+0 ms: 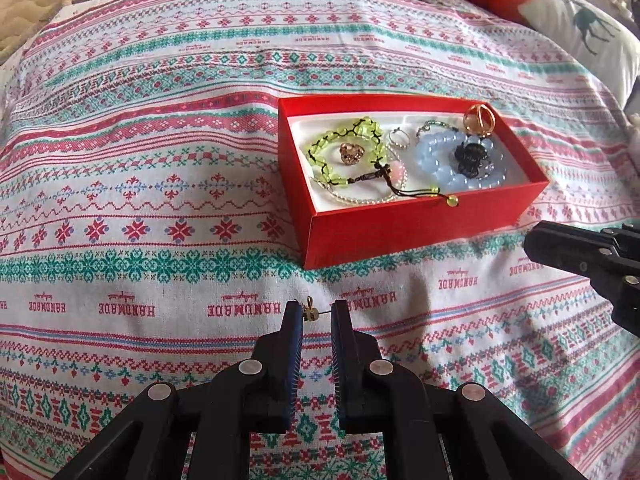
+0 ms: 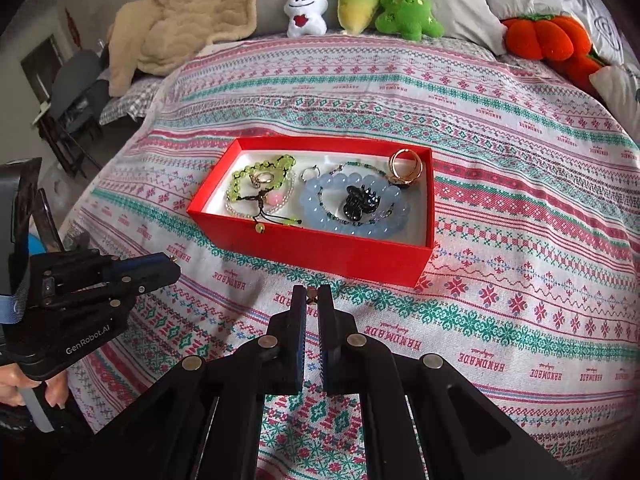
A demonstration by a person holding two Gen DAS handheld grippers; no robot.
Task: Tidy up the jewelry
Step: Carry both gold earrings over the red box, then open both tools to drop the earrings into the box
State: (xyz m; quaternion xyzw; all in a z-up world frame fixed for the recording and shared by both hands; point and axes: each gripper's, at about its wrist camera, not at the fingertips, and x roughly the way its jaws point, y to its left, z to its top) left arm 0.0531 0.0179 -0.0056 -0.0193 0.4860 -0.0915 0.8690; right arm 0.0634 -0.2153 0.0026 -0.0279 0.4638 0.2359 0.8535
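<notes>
A red box [image 1: 400,236] [image 2: 320,248] with a white lining lies on the patterned bedspread. It holds a green bead bracelet [image 1: 344,132] [image 2: 260,170], a blue bead bracelet [image 1: 440,160] [image 2: 320,204], a black hair clip [image 1: 472,156] [image 2: 360,200], a gold ring [image 1: 478,118] [image 2: 406,168] and other small pieces. My left gripper [image 1: 316,314] [image 2: 172,266] hovers in front of the box, shut on a small gold earring [image 1: 310,310] with a thin pin. My right gripper [image 2: 313,296] [image 1: 536,240] is shut on a small dark-red and gold piece [image 2: 312,298].
Plush toys [image 2: 360,4] line the head of the bed, with an orange plush [image 2: 544,38] and pillows at the right. A beige blanket [image 2: 188,20] lies at the back left. The bed's left edge drops off toward a chair [image 2: 76,92].
</notes>
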